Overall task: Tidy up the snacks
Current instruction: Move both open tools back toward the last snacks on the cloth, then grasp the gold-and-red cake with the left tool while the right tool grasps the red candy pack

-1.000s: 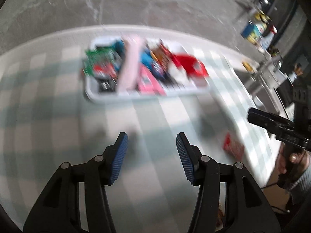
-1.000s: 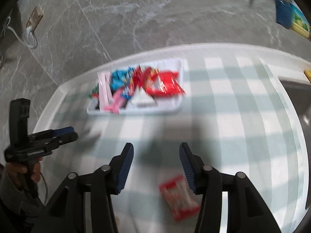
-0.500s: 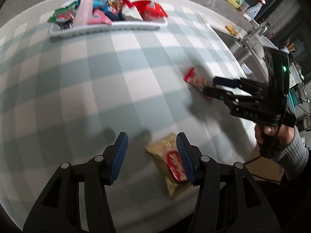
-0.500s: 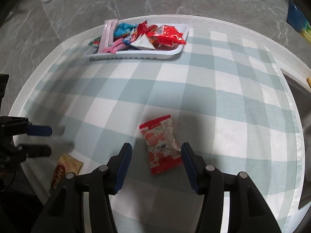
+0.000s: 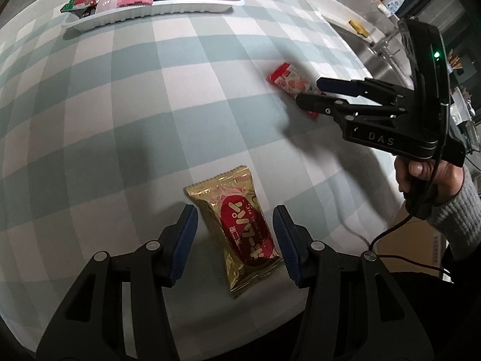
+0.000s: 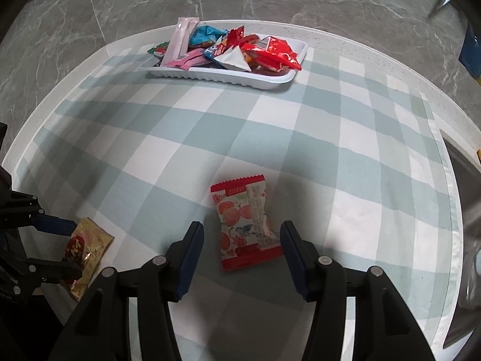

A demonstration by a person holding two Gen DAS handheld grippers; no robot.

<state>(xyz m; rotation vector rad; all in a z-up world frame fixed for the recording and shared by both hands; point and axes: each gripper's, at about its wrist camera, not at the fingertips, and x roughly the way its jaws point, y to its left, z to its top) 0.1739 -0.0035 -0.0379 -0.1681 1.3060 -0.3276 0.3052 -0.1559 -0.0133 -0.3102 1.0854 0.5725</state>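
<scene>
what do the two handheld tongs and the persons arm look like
Both tongs, left and right, are matte black plastic frames with silver screws and ribbed blue pads. From the left wrist view, the right tongs show a pistol-style handle, raised "DAS" lettering, a green light and a thin black cable. The hand wears a grey knit sleeve.

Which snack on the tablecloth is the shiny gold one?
The gold packet with the red oval, lying between the open left gripper fingers. The other loose packet is red and white with fruit pictures, by the right gripper.
</scene>
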